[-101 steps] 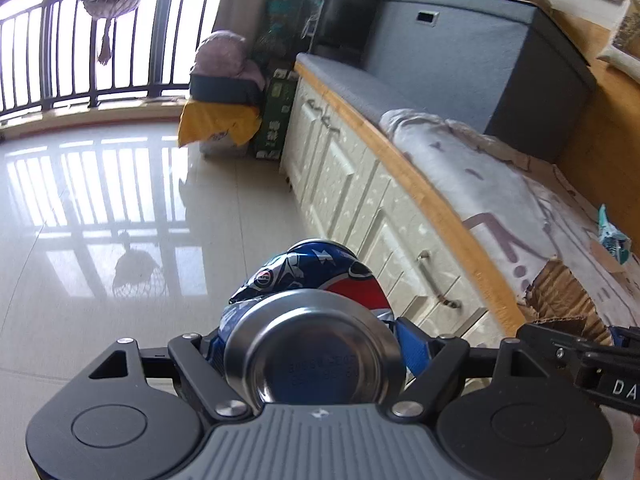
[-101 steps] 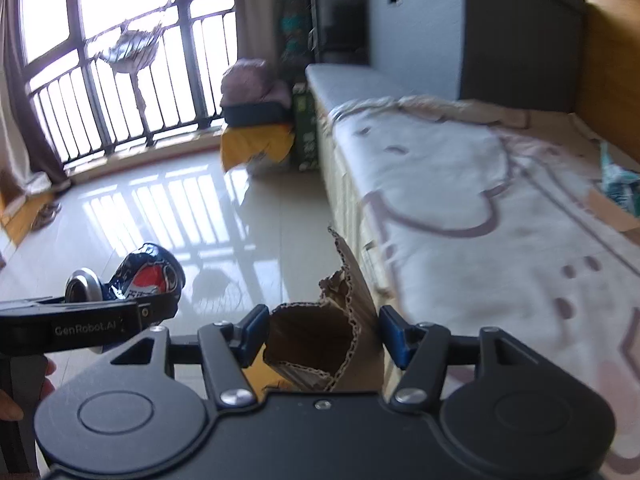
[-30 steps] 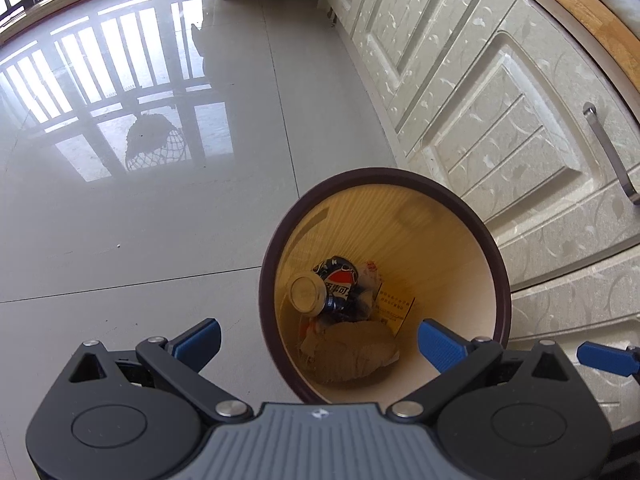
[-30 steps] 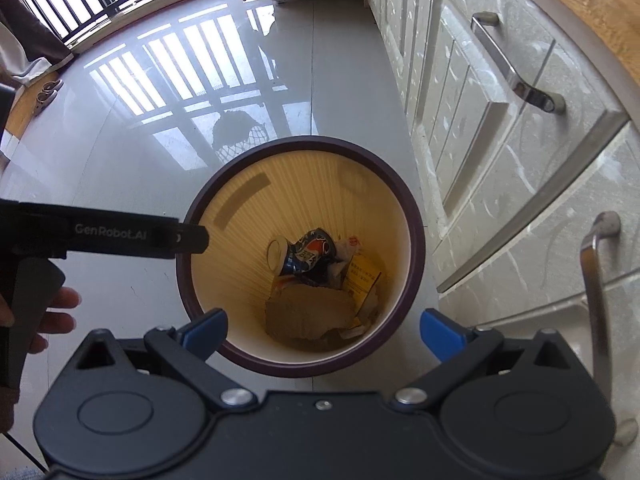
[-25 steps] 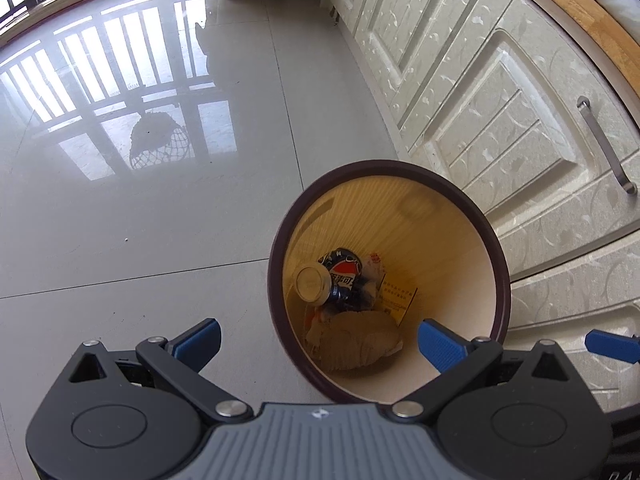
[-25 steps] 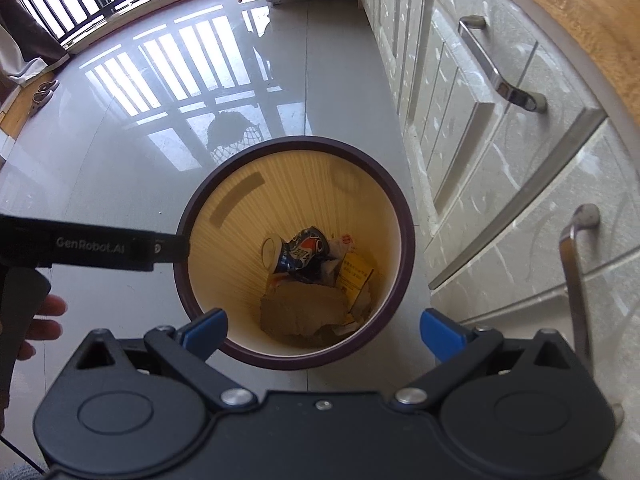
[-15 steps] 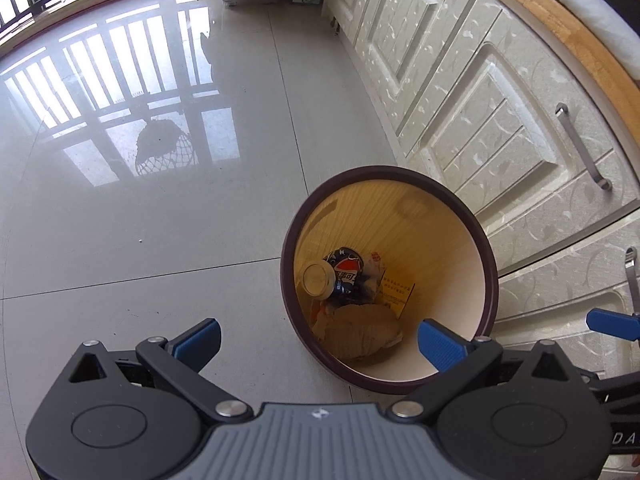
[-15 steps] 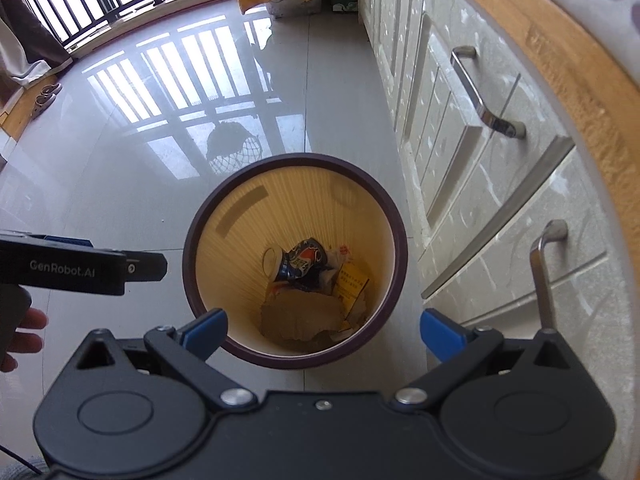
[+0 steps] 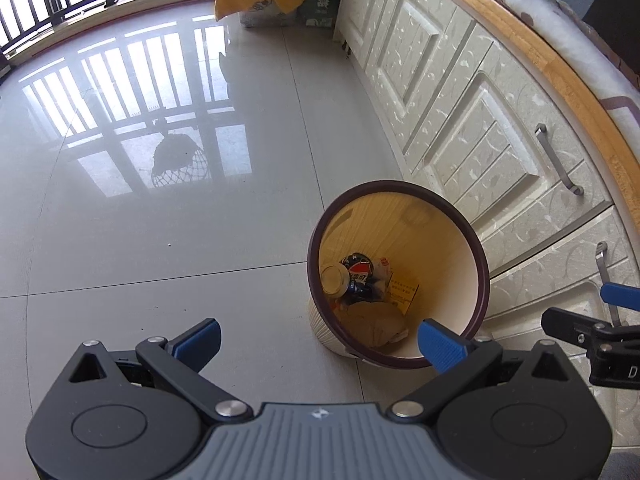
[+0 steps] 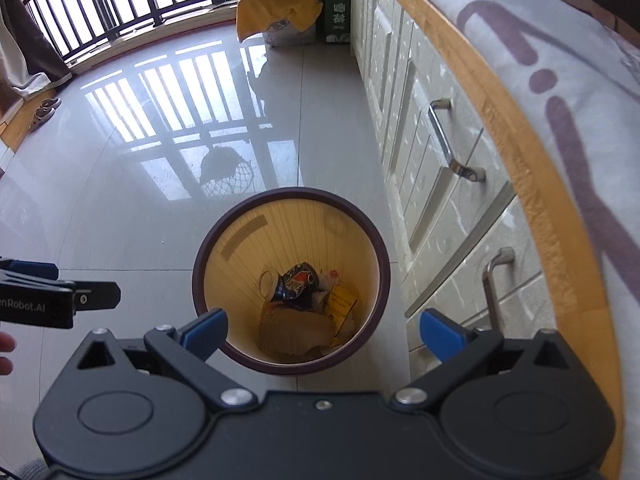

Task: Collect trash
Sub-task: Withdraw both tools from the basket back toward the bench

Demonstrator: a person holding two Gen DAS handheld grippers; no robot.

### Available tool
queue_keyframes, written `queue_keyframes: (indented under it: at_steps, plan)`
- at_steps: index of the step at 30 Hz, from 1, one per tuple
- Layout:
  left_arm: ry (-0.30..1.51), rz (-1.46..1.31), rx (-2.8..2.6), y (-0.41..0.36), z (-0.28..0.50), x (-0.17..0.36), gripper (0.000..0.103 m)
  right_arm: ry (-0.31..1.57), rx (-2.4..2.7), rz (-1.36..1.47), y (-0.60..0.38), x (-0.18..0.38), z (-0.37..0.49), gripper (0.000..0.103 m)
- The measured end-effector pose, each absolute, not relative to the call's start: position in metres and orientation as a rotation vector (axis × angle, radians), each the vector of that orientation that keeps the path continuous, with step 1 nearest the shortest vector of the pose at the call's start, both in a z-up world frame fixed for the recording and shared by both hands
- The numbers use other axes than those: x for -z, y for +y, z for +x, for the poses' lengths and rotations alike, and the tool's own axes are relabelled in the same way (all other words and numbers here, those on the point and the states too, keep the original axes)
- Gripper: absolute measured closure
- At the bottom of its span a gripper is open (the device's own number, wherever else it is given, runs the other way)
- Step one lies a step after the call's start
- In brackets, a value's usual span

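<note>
The can (image 10: 296,282) and the cardboard (image 10: 296,332) lie at the bottom of the bin (image 10: 291,368), low in the middle of the frame, so this trash is done. No other trash shows on the floor. Both the left gripper (image 9: 318,340) and the right gripper (image 10: 323,330) have fingers wide apart and hold nothing. A few seconds ago they gripped the can and the cardboard; now the bin looks farther away.
</note>
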State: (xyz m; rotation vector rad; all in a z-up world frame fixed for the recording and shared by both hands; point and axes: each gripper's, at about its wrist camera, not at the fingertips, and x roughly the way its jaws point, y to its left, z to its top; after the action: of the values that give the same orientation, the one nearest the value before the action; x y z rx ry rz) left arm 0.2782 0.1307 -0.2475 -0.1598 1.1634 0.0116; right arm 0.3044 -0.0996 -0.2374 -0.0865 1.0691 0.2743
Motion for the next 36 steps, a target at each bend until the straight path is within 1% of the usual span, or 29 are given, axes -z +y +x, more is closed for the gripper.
queue_keyframes:
  at_steps: [18,28,36]
  plan:
    - [1.038,-0.130,-0.004,0.123,0.221,0.188,0.000,0.947,-0.255,-0.085,-0.116,0.181,0.260,0.000]
    - [0.961,-0.119,0.018,0.105,0.200,0.159,0.000,0.835,-0.239,-0.090,-0.138,0.140,0.228,0.000]
    - [0.878,-0.116,0.053,0.081,0.187,0.131,0.000,0.739,-0.213,-0.001,-0.174,0.108,0.210,0.000]
